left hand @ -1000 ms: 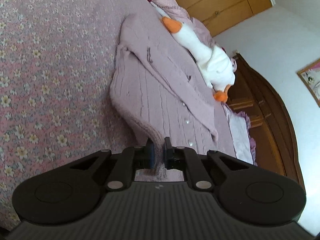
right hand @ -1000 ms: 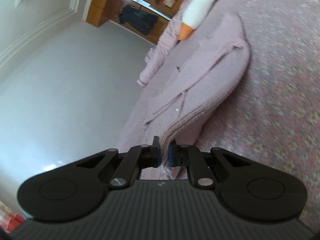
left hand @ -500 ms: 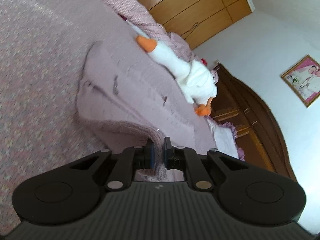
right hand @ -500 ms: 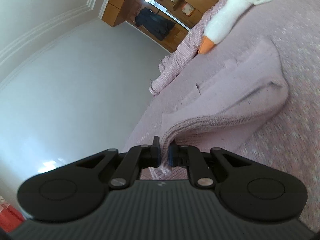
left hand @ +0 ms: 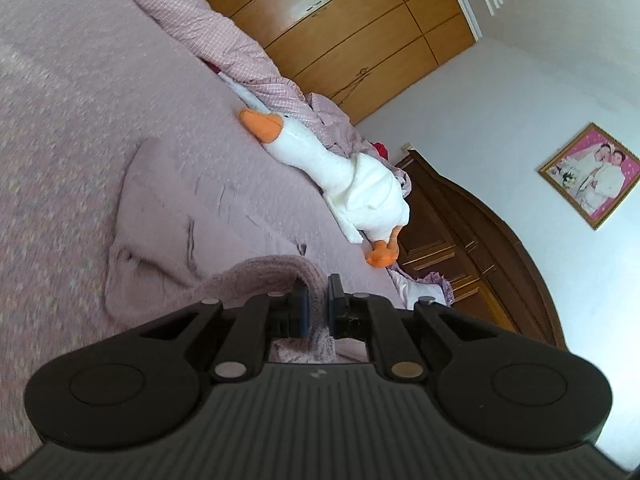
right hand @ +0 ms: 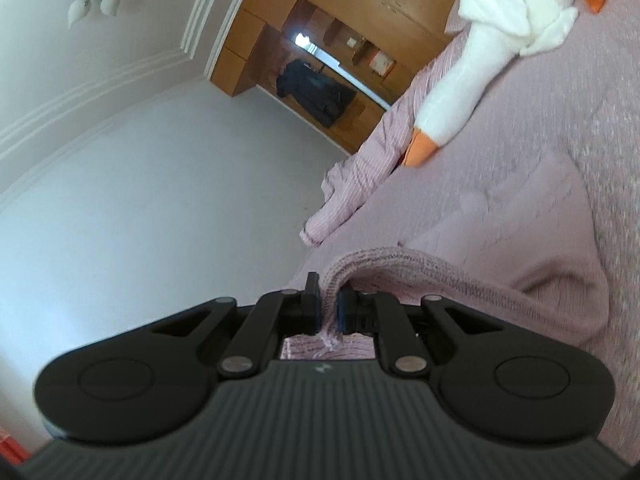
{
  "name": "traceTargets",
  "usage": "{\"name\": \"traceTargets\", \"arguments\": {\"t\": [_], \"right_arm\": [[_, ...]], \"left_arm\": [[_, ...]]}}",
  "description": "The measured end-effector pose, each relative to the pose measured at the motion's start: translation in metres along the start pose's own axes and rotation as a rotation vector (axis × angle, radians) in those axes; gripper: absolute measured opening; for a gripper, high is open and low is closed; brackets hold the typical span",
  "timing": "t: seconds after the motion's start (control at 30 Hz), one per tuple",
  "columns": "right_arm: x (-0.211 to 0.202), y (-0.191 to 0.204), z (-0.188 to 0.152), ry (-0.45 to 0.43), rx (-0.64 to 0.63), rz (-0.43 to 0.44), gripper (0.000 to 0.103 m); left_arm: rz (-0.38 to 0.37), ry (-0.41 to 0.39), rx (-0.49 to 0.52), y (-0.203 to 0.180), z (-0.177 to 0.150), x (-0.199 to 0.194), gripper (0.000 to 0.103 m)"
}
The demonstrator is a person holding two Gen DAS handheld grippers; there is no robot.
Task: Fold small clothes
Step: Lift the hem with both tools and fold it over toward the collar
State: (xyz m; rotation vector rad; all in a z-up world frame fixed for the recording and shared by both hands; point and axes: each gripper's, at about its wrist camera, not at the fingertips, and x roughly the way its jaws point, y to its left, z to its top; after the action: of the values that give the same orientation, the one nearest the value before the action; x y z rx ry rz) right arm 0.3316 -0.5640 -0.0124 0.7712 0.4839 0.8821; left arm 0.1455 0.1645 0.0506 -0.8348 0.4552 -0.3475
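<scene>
Mauve knit cardigan (left hand: 192,216) lies mid-frame on bed, near hem lifted & curled over toward frame bottom.

Cardigan (left hand: 208,208) on bed (left hand: 60,100), beside goose (left hand: 340,172).

Both wrist views low over bed (left hand: 60,120)

I see a ribbed, fuzzy knit cardigan (left hand: 168,200), a soft plush goose (left hand: 340,172), matt black plastic grippers with ridged housings, a glossy wooden wardrobe (left hand: 360,36), and a matt cloth bedspread (left hand: 60,120).
</scene>
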Motion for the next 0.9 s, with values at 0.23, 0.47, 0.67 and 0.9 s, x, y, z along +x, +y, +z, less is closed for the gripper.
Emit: {"name": "traceTargets", "arguments": {"t": [0.23, 0.47, 0.67, 0.9], "right_arm": [[0.019, -0.010, 0.019, -0.022, -0.028, 0.018, 0.011], [0.046, -0.028, 0.054, -0.076, -0.089, 0.072, 0.011], [0.069, -0.058, 0.082, -0.153, -0.095, 0.106, 0.011], [0.084, -0.087, 0.087, -0.159, -0.102, 0.071, 0.011]], "left_arm": [[-0.003, -0.031, 0.025, -0.007, 0.027, 0.021, 0.009], [0.007, -0.067, 0.063, -0.006, 0.061, 0.046, 0.009], [0.026, -0.093, 0.098, 0.007, 0.089, 0.082, 0.009], [0.000, -0.144, 0.090, 0.045, 0.101, 0.110, 0.009]]}}
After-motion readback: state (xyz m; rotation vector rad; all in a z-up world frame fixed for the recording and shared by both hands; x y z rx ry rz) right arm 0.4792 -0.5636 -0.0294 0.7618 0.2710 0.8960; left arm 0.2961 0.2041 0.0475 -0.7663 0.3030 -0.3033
